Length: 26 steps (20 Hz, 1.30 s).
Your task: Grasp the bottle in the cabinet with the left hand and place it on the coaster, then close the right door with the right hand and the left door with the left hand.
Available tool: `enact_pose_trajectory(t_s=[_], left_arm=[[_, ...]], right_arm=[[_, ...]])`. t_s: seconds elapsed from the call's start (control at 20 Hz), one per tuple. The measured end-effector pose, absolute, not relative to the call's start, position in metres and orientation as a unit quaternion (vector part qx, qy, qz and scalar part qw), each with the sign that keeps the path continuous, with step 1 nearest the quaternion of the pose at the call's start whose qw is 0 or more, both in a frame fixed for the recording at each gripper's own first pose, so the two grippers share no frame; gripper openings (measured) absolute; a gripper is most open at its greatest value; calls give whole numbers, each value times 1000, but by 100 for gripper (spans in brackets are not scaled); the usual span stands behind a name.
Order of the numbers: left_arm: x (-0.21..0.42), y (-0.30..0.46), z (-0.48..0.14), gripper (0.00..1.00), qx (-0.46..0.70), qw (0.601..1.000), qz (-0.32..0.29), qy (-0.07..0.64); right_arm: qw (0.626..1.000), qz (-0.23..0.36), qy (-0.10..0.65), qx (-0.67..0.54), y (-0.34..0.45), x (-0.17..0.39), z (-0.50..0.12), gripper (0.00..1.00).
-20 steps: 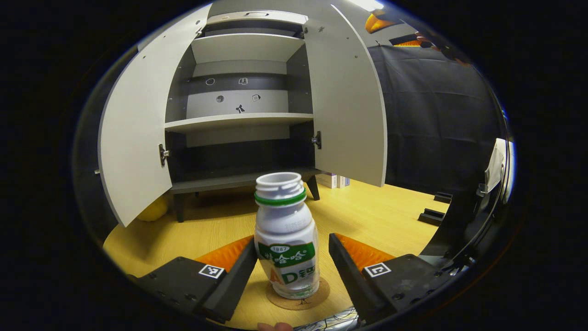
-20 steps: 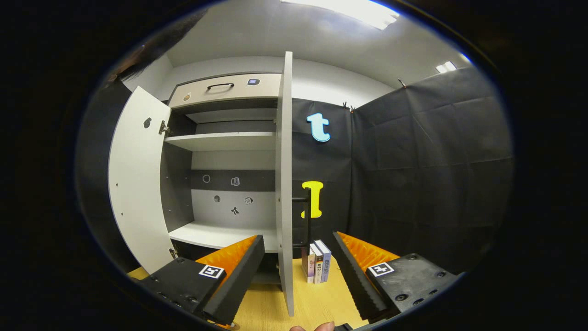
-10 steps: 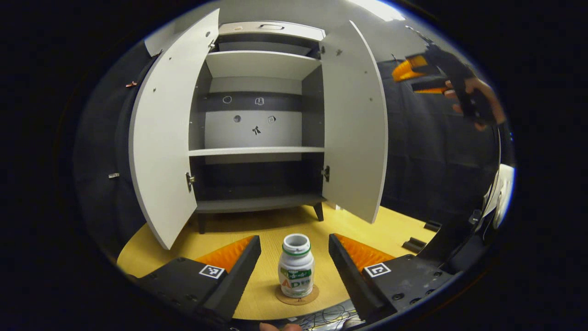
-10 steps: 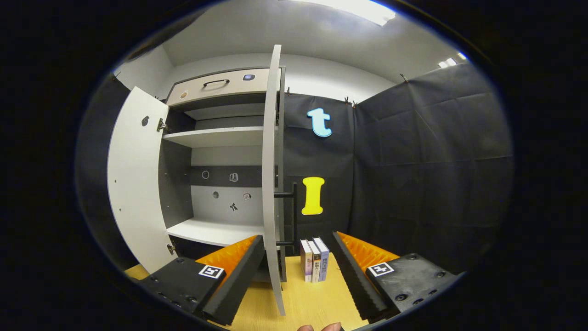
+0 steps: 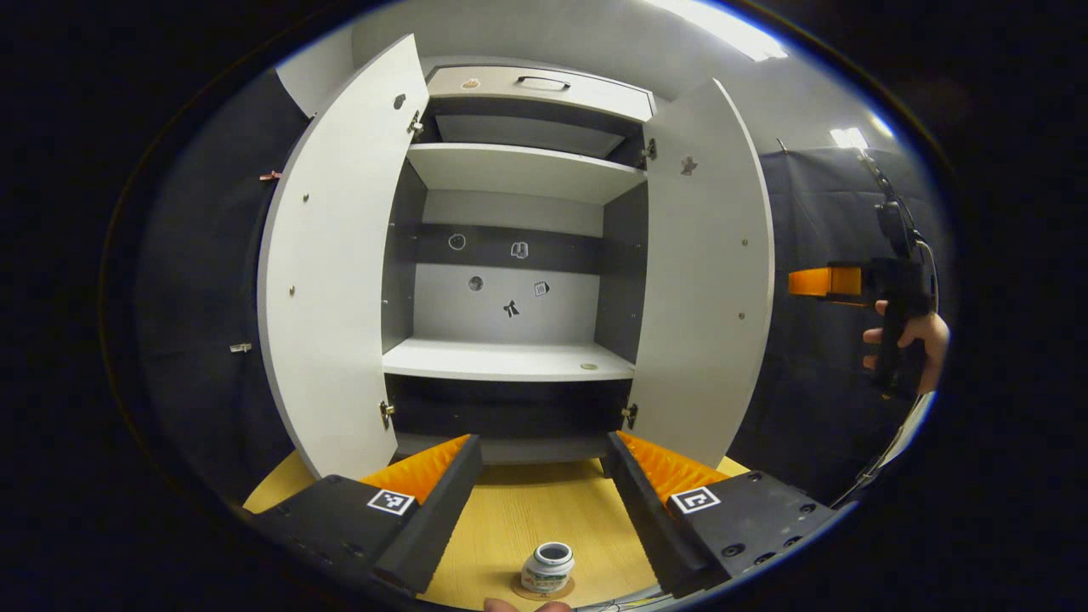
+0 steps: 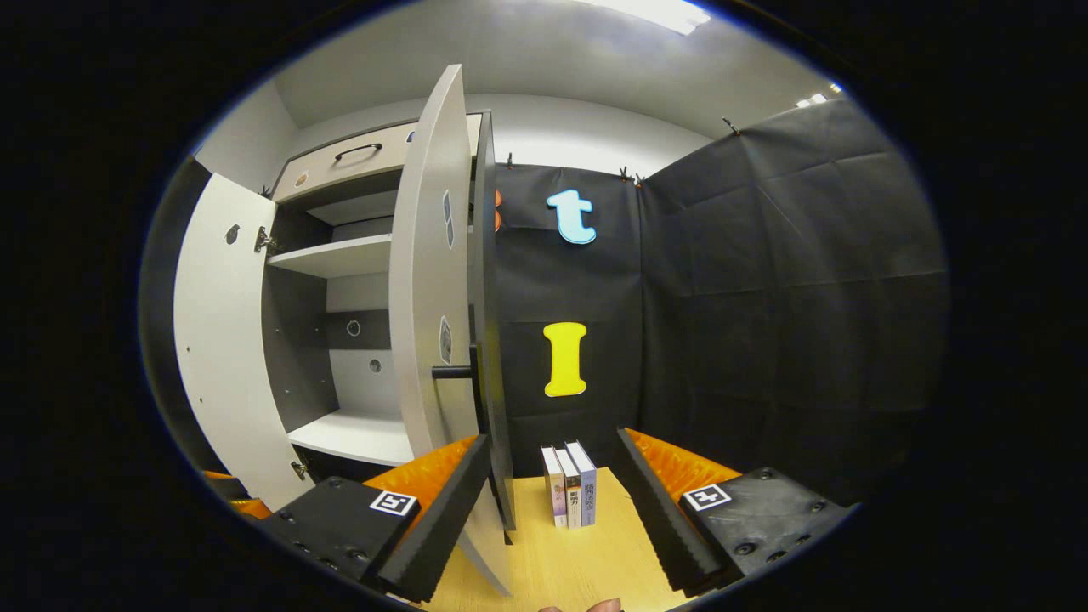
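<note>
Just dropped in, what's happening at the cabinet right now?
The bottle stands on the coaster, free of the open left gripper. Both cabinet doors are open. The right gripper, open and empty, is beside the right door, apparently about to push it shut. The left door waits.
</note>
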<state>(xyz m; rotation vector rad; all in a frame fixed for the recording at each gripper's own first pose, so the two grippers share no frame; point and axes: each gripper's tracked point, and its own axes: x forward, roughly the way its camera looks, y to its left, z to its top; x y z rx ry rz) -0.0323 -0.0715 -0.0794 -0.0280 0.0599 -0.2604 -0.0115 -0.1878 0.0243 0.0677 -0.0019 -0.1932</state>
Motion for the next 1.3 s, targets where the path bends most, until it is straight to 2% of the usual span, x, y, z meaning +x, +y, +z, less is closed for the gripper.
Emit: enact_pose_trajectory(t_s=[0.4, 0.75, 1.3], left_arm=[[-22, -44, -63, 94, -52, 993, -97, 45], [-19, -8, -62, 95, -21, 996, -77, 39], [-27, 41, -60, 95, -29, 997, -65, 34]], right_arm=[[997, -67, 1, 35, -162, 3, 27, 98], [997, -63, -2, 34, -140, -2, 26, 96], [1000, -2, -4, 28, -44, 25, 22, 98]])
